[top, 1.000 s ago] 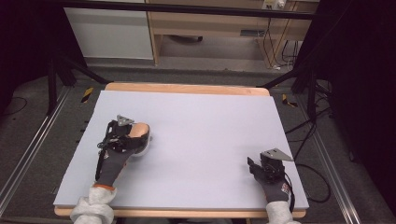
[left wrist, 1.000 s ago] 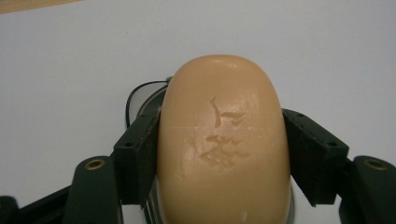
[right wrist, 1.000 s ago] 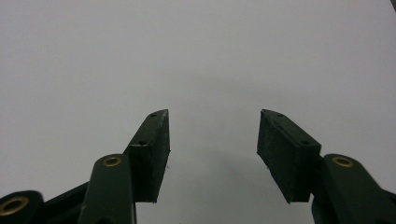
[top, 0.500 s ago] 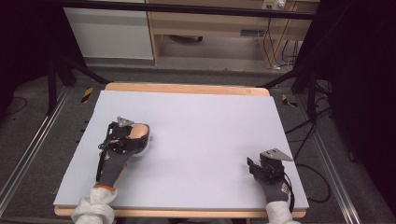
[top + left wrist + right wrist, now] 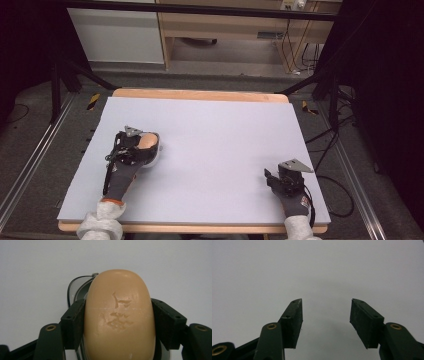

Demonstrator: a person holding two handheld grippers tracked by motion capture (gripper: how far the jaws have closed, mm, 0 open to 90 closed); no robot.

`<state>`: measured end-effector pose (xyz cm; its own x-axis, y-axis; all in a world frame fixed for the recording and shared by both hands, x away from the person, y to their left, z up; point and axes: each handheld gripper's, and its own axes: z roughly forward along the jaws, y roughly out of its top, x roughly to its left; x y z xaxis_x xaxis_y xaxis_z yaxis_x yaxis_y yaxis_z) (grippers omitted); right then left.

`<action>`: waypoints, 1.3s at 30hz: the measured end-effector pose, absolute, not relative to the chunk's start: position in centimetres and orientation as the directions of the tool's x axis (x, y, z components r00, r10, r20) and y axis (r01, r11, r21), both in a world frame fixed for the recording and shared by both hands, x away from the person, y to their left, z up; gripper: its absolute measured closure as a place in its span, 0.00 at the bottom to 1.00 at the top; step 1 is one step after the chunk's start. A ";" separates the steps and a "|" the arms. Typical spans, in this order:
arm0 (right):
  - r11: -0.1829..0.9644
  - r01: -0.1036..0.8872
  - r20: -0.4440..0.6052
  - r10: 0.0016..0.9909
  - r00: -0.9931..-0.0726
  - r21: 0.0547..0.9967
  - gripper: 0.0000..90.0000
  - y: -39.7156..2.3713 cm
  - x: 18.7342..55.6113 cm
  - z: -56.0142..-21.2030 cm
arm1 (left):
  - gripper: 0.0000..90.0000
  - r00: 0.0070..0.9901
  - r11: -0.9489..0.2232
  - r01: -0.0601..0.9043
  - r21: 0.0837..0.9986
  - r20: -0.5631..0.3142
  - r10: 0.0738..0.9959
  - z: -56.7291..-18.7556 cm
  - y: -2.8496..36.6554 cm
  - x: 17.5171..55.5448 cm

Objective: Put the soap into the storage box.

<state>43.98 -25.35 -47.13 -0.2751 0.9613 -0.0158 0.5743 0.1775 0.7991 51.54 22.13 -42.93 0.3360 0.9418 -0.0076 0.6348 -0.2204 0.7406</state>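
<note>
Bar of soap clamped in the left gripper, right gripper held empty

The left gripper [image 5: 145, 145] is laid low and angled up-right over the table [image 5: 215, 130], its pads pressed on both sides of a smooth, rounded tan soap bar [image 5: 119, 315] with scuffed markings; a dish rim is glimpsed just beyond the bar. The right gripper [image 5: 325, 320] is parked near the table's near right edge, jaws parted, bare matte surface ahead of it.

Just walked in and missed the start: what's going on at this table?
A person works at a table with tongs in each hand. The left tongs are shut on a tan bar of soap, over a clear dish at the table's left. The right tongs rest open near the front right corner, with nothing between their jaws.
</note>
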 end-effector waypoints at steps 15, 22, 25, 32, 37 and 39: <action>0.181 0.576 -0.020 0.961 -0.275 0.797 0.48 -25.3 44.0 -47.2 | 0.34 0.339 -0.208 0.641 0.739 -0.029 0.940 -43.0 22.3 51.5; 0.181 0.578 -0.019 0.961 -0.275 0.796 0.48 -25.3 44.0 -47.1 | 0.31 0.347 -0.214 0.645 0.734 -0.032 0.937 -42.9 22.2 51.5; 0.181 0.576 -0.019 0.961 -0.275 0.797 0.48 -25.3 44.0 -47.1 | 0.30 0.344 -0.213 0.643 0.735 -0.029 0.938 -42.8 22.2 51.5; 0.183 0.576 -0.021 0.961 -0.276 0.797 0.48 -25.3 44.0 -47.1 | 0.28 0.341 -0.208 0.626 0.752 -0.024 0.940 -42.2 22.5 51.2; 0.181 0.576 -0.019 0.961 -0.275 0.797 0.48 -25.3 44.0 -47.1 | 0.28 0.353 -0.209 0.609 0.765 -0.025 0.935 -41.6 22.6 50.9; 0.182 0.575 -0.022 0.961 -0.274 0.797 0.48 -25.3 44.0 -47.1 | 0.28 0.358 -0.209 0.606 0.768 -0.028 0.933 -41.5 22.6 50.8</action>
<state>43.98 -25.28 -47.14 -0.2741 0.9615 -0.0216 0.5754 0.1819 0.7974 50.78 22.58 -41.48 0.3576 0.9334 -0.0283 0.6060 -0.2089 0.7676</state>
